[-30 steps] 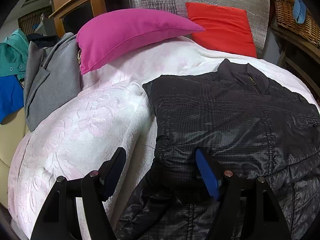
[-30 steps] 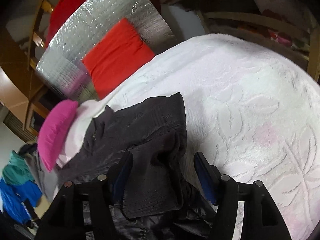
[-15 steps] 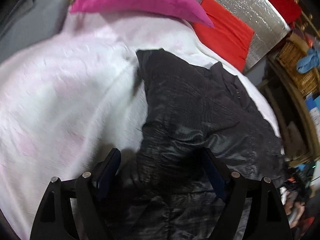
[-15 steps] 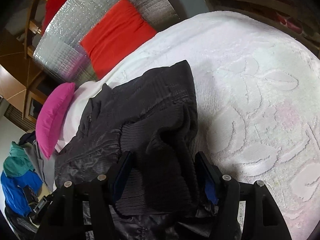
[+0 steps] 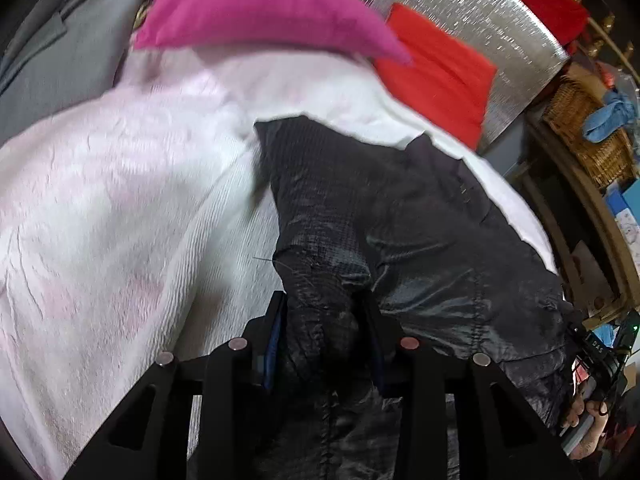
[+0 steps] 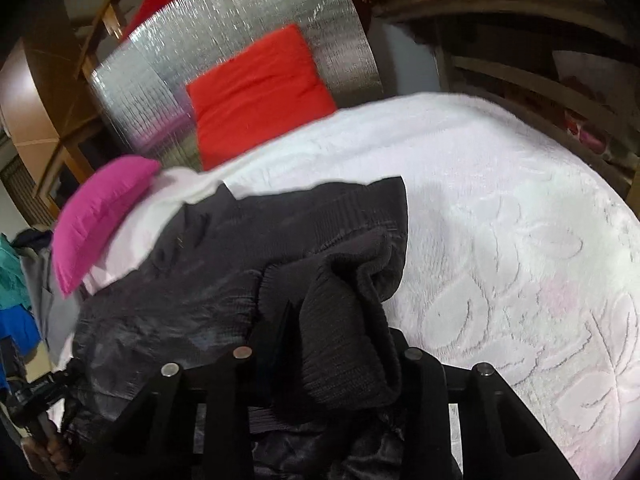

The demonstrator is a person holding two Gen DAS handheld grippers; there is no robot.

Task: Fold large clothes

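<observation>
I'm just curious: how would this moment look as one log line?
left claw: shut on black jacket | right claw: shut on black jacket | white bedspread underneath

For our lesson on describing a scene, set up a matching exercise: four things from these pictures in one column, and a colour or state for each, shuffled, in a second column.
Column one:
1. jacket
2. pointed pillow
3. square cushion
4. bedspread

Column two:
A. red, leaning on the silver panel
B. white with a raised leaf pattern
C. black, pinched by the left gripper and the right gripper
D. magenta

Pairs: 1-C, 2-D, 3-A, 4-B
</observation>
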